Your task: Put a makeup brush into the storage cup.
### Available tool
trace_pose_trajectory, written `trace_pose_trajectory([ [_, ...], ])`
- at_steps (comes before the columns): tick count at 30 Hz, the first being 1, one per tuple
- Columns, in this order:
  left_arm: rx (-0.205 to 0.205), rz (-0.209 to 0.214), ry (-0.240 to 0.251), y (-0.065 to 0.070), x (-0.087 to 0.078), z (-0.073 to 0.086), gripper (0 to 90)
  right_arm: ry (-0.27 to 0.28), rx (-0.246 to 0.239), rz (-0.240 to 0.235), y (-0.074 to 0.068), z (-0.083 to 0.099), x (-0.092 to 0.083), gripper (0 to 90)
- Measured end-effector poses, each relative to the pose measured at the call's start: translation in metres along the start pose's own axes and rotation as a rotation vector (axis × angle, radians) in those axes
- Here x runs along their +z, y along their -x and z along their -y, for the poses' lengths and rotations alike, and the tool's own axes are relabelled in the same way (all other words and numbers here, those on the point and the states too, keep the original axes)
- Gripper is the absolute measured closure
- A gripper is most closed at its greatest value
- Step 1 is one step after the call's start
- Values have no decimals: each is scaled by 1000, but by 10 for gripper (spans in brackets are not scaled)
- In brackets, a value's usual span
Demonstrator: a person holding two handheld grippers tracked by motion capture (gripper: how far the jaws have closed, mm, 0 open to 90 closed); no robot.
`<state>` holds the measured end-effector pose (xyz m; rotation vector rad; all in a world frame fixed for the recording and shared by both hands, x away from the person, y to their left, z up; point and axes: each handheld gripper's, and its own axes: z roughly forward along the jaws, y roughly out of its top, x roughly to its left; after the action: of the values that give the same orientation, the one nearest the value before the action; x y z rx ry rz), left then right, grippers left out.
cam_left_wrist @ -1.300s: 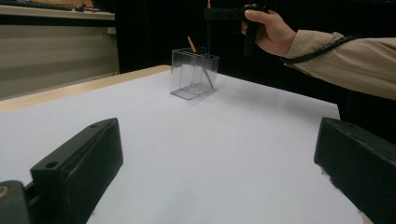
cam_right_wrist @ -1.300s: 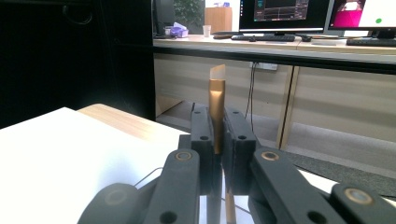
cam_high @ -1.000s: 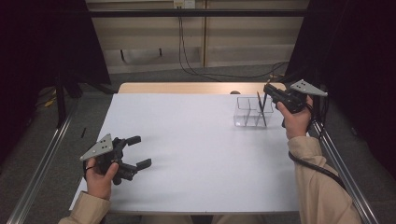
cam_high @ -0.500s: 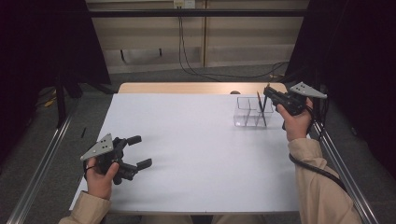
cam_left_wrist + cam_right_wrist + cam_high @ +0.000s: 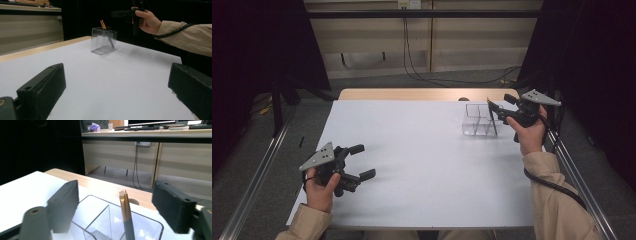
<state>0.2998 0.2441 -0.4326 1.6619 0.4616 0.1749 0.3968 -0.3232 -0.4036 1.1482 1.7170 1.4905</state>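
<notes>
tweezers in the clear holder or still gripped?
In the clear holder: the tweezers stand inside it, and the right gripper has just opened, jaws apart either side, not touching.

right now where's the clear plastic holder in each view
High view: clear plastic compartment holder far right, beside the right claw.
Left gripper view: upper centre.
Right gripper view: bottom centre.
Shared landmark: the gold-tipped black tweezers standing inside it.

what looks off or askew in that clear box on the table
Nothing spilled or damaged. The black-and-gold tweezers lean tilted inside the clear plastic compartment box, between the right gripper's just-opened jaws.
</notes>
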Motion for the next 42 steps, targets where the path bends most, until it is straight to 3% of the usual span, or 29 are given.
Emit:
trace_pose_trajectory([
  [10, -6, 7, 7, 0, 2, 0, 10, -4, -13, -31, -7, -1, -6, 97],
  [27, -4, 25, 5, 0, 8, -1, 9, -12, -41, -84, -28, 5, -21, 72],
  [42, -8, 9, 6, 2, 3, 1, 8, -25, -36, -126, -42, 17, -30, 57],
])
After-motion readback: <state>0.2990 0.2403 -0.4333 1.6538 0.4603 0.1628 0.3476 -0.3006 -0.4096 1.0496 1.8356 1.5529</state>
